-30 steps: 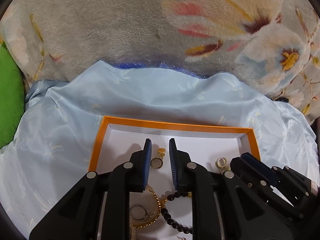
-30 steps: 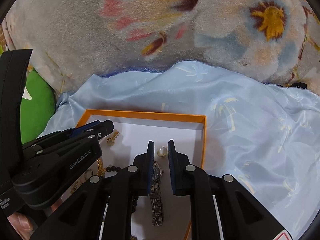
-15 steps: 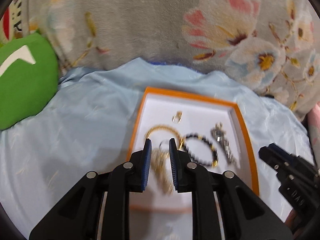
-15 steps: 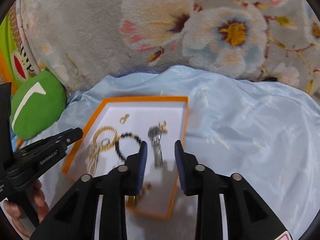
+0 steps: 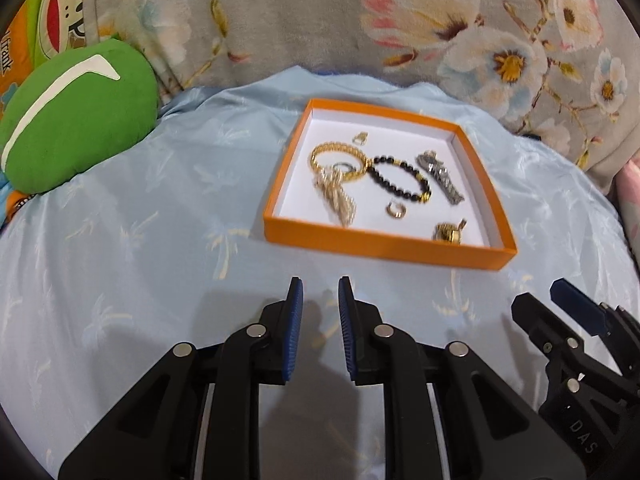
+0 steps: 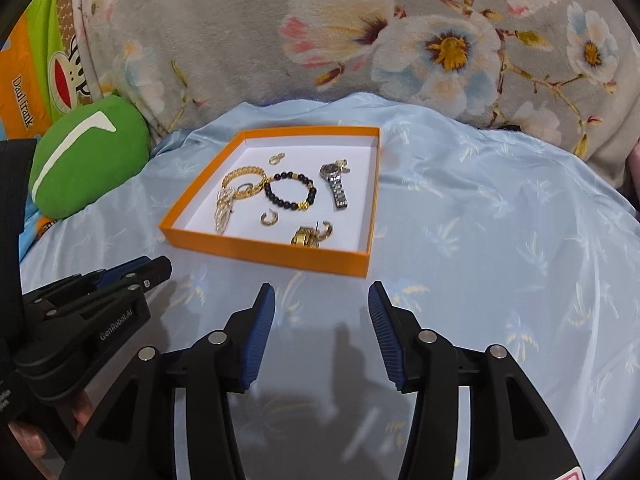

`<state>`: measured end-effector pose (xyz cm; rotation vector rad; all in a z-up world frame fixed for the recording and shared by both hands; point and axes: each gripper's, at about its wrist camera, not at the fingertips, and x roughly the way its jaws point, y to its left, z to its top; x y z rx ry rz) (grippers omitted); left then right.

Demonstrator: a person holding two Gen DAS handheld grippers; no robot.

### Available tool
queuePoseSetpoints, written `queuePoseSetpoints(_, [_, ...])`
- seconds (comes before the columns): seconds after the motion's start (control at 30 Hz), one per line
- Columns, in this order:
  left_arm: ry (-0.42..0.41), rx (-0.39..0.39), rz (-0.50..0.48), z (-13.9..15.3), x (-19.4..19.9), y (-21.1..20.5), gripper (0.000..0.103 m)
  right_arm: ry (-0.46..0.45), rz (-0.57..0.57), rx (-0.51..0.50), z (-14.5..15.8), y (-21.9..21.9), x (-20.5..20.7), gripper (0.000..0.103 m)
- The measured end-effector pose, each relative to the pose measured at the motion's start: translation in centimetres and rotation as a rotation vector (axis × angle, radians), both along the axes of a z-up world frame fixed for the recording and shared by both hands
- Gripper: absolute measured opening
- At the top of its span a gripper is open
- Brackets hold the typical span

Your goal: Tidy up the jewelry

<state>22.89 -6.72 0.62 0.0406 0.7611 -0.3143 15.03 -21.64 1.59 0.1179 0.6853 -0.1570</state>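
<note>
An orange box lid point(image 5: 384, 249) point(image 6: 264, 252) with a white inside lies on light blue satin cloth. In it lie a gold chain bracelet point(image 5: 338, 160) point(image 6: 244, 180), a black bead bracelet point(image 5: 400, 180) point(image 6: 290, 196), a silver watch point(image 5: 442, 176) point(image 6: 336, 186), a gold ring point(image 5: 395, 210) point(image 6: 269, 218), a small gold pendant point(image 5: 360, 138) and a gold clasp piece point(image 5: 448, 234) point(image 6: 310, 236). My left gripper point(image 5: 319, 300) is slightly open and empty, pulled back in front of the lid. My right gripper point(image 6: 322, 304) is open and empty, also in front of the lid.
A green plush cushion point(image 5: 76, 116) point(image 6: 88, 152) lies at the left on the cloth. A grey floral blanket point(image 5: 320, 20) rises behind the lid. An orange cartoon-print item point(image 6: 24, 80) sits at the far left. Blue cloth point(image 6: 500, 240) spreads right of the lid.
Both grippers have pulled back out of the lid toward me, so the whole lid now shows. The right gripper has opened wider. The left gripper's gap has barely changed.
</note>
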Motion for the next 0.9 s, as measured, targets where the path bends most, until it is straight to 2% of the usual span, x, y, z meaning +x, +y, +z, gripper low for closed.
queuePoseSetpoints(0.07, [0.000, 0.003, -0.006, 0.0, -0.5, -0.1, 0.019, 0.009, -0.003, 0.006, -0.3, 0.1, -0.3, 0.053])
queuePoseSetpoints(0.13, [-0.021, 0.011, -0.004, 0.1, -0.9, -0.2, 0.034, 0.013, -0.006, 0.002, -0.4, 0.3, -0.5, 0.057])
queuePoseSetpoints(0.17, [-0.033, 0.020, -0.003, 0.2, -1.1, -0.3, 0.037, 0.012, -0.009, -0.006, -0.4, 0.4, -0.5, 0.060])
queuePoseSetpoints(0.3, [-0.047, 0.056, -0.016, 0.3, -1.3, -1.0, 0.038, 0.016, -0.015, -0.032, -0.5, 0.8, -0.5, 0.064])
queuePoseSetpoints(0.5, [-0.032, 0.069, -0.010, 0.0, -1.0, -1.0, 0.038, 0.029, -0.020, -0.033, -0.7, 0.8, -0.2, 0.065])
queuePoseSetpoints(0.63, [-0.035, 0.084, 0.003, -0.1, -1.1, -1.1, 0.045, 0.037, -0.030, -0.028, -0.9, 0.6, -0.1, 0.065])
queuePoseSetpoints(0.9, [-0.036, 0.104, 0.021, -0.1, -1.0, -1.1, 0.051, 0.044, -0.040, -0.035, -0.9, 0.6, 0.0, 0.065])
